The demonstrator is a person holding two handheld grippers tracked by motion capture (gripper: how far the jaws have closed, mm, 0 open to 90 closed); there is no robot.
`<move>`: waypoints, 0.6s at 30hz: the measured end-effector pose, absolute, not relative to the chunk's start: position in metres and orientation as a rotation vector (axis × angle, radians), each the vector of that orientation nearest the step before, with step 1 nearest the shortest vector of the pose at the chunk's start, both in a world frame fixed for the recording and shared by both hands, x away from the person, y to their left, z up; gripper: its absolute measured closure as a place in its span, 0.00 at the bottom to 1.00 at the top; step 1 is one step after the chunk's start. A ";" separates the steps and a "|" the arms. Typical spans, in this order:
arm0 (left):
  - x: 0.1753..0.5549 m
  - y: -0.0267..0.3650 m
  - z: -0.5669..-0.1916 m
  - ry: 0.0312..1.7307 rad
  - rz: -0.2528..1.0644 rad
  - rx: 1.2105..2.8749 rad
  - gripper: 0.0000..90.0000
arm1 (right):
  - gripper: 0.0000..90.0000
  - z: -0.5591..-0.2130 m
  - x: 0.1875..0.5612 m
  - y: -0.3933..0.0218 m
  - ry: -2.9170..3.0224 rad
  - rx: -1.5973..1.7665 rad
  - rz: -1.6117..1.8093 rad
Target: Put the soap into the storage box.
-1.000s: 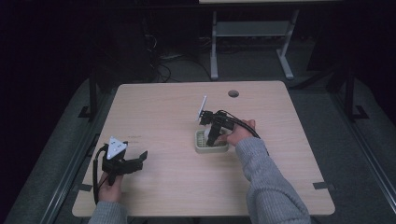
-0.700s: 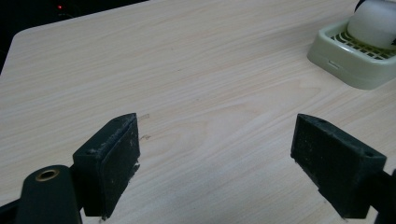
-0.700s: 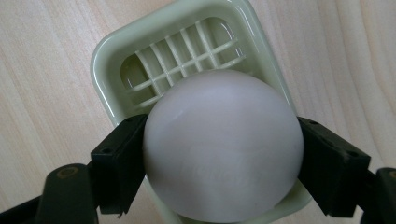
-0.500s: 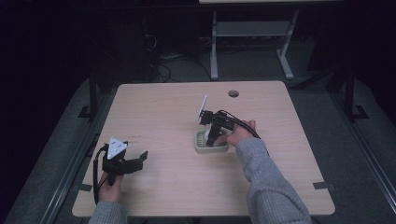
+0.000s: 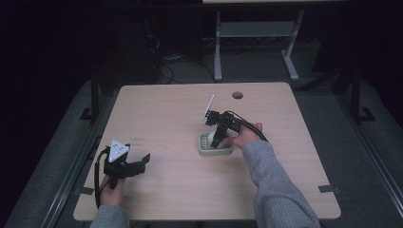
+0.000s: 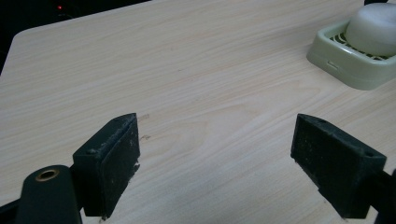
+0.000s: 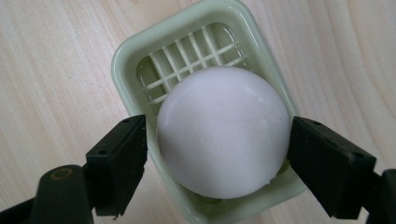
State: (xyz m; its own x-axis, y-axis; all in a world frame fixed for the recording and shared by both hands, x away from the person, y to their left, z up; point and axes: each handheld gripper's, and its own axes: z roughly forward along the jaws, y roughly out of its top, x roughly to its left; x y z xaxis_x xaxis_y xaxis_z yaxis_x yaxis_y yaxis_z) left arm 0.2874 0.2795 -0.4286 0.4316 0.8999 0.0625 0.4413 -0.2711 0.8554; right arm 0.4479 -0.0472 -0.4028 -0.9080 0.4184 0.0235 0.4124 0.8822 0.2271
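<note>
A round white soap bar lies in a pale green slatted soap dish near the middle of the wooden table. My right gripper points down over the dish, open, with one jaw on each side of the soap; a narrow gap shows at the left jaw. My left gripper rests low at the table's front left, open with nothing between its jaws. From there the dish and soap show far off to the upper right.
A dark cable hole sits near the table's far edge. Behind the table stand a metal table frame and loose cables on the dark floor. Bare wood stretches between the two grippers.
</note>
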 end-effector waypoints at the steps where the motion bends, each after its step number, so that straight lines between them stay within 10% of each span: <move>1: 0.287 0.280 -0.429 1.137 0.722 1.884 0.17 | 0.22 -0.401 0.448 -0.048 3.025 0.673 0.362; 18: 0.287 0.279 -0.429 1.137 0.722 1.883 0.17 | 0.21 -0.387 0.441 -0.060 3.003 0.705 0.405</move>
State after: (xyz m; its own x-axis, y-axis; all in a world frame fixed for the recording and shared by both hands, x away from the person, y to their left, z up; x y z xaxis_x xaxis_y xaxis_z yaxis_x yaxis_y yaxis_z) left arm 0.2874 0.2791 -0.4288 0.4324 0.8994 0.0645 0.4405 -0.2731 0.8552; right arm 0.4405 -0.0605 -0.3866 -0.8968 0.4414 0.0297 0.4336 0.8635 0.2578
